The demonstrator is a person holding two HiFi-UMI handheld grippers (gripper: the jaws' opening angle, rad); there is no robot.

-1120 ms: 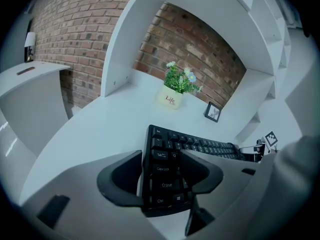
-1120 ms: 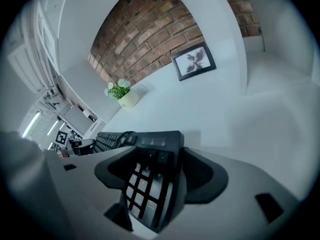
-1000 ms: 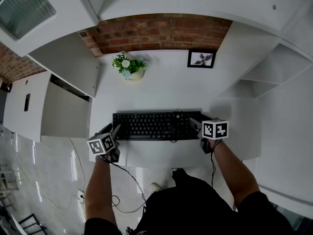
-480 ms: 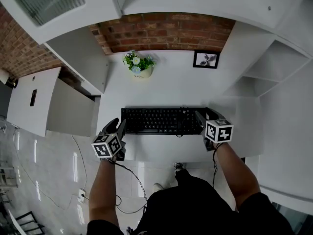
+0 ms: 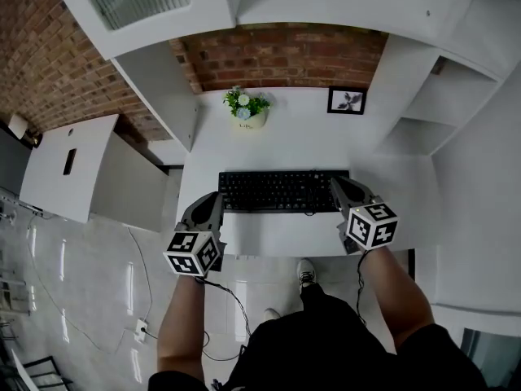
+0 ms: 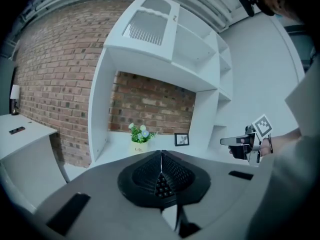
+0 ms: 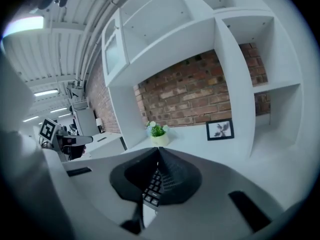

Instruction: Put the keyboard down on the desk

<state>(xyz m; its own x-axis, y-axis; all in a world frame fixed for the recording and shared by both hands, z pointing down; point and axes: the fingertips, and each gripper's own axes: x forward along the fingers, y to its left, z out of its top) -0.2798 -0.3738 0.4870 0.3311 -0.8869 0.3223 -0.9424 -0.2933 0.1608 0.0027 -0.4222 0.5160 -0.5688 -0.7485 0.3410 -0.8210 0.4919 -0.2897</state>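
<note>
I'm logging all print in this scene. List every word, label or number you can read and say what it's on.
Flower pot: a short dark word, too blurred to read.
Keyboard: key legends too small to read.
Framed picture: no words visible.
No text here can be read outright.

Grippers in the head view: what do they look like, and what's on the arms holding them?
Left gripper and right gripper match: grey bodies, each carrying a white cube printed with black square markers. Their tongs are grey with black textured pads. A thin black cable hangs from the left one; another runs along the right forearm. The person wears a black short-sleeved top.
</note>
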